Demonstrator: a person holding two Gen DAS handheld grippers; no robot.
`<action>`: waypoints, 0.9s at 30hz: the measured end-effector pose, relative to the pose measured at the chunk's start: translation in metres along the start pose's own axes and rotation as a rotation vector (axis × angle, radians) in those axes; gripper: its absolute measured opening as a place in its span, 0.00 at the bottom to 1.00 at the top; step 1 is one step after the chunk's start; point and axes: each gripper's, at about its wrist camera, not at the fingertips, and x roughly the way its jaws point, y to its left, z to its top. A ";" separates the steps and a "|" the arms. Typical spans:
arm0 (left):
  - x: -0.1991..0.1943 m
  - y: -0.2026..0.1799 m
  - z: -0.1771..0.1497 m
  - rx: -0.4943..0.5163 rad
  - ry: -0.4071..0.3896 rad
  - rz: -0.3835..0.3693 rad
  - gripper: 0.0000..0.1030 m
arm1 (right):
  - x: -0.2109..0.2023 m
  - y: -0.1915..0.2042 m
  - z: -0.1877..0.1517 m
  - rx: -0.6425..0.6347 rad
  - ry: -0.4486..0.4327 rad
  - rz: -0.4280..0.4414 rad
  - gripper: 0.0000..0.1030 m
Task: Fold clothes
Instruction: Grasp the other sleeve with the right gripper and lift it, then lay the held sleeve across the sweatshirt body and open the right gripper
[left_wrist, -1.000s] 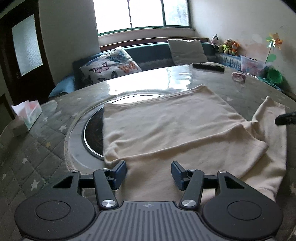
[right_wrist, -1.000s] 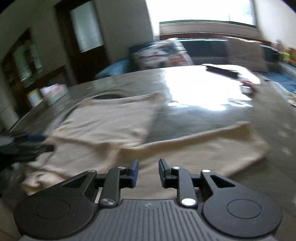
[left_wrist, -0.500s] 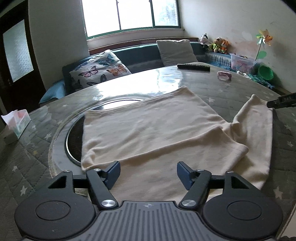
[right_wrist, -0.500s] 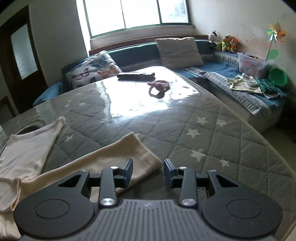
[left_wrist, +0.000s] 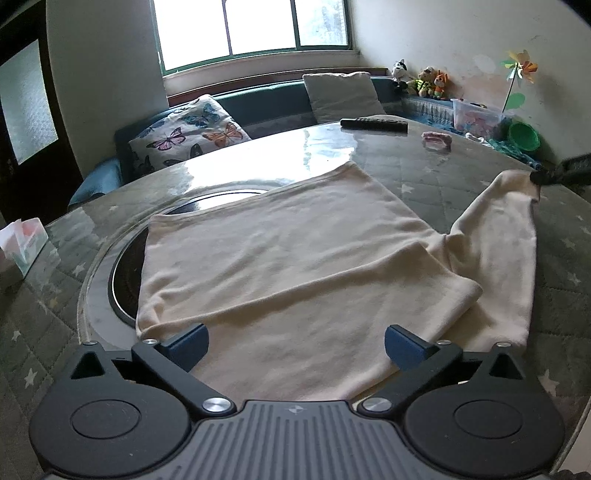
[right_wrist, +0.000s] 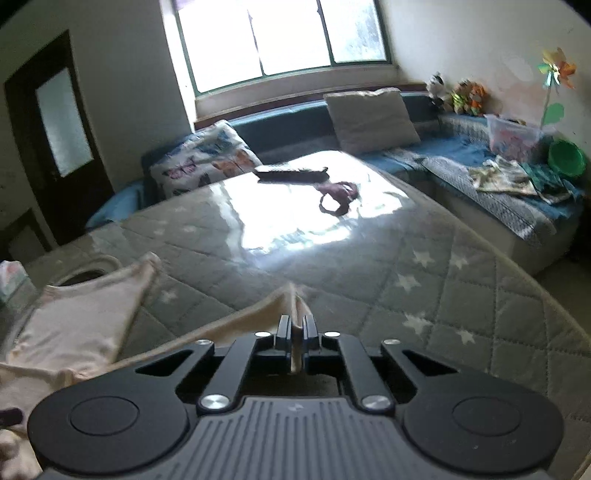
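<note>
A cream long-sleeved top lies spread on the round table, one sleeve folded across its body. My left gripper hangs wide open just above the garment's near edge, nothing between its fingers. The other sleeve stretches out to the right, and its cuff is pinched by my right gripper, seen at the right edge of the left wrist view. In the right wrist view the right gripper is shut on that cream cuff, which is lifted slightly off the quilted table cover.
The round table has a grey star-quilted cover under glass and a dark round inset partly under the top. A remote and a pink item lie at the far side. A tissue box sits left. A sofa with cushions is behind.
My right gripper went from open over the sleeve end to shut on the cuff, lifting it. The left gripper opened wider and stayed near the top's front edge.
</note>
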 end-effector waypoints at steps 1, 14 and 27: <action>0.000 0.001 -0.001 -0.004 -0.001 0.000 1.00 | -0.005 0.005 0.003 -0.009 -0.011 0.017 0.04; -0.015 0.029 -0.017 -0.092 -0.027 0.016 1.00 | -0.047 0.113 0.027 -0.154 -0.068 0.341 0.04; -0.021 0.052 -0.044 -0.182 -0.011 0.034 1.00 | -0.022 0.256 -0.002 -0.348 0.075 0.632 0.04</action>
